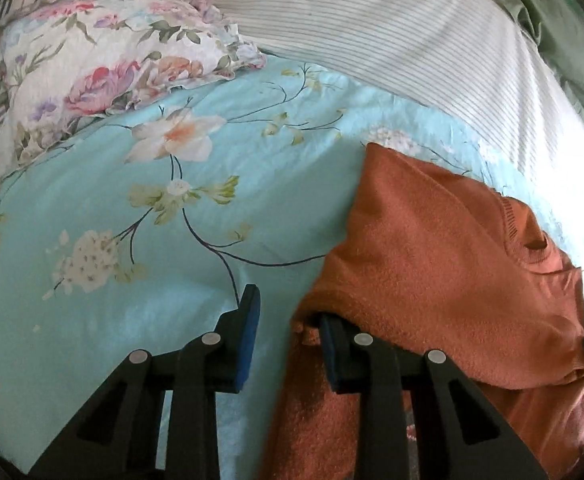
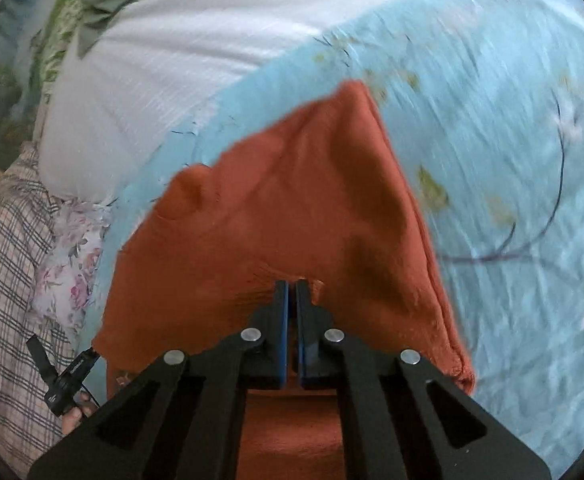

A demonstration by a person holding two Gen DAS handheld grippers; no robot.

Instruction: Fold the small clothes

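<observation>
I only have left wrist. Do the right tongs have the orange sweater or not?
Observer: Yes. In the right wrist view the right tongs are shut on an edge of the orange sweater, with the fabric bunched at the tips.
Operator: Single layer there?
Observer: More orange fabric shows beneath the tongs, nearer the camera, so there looks to be a second layer under the pinch.
Operator: Is that view clean enough to trust?
Observer: Only partly. The blue floral sheet is smeared by motion blur, but the tongs themselves are sharp.
</observation>
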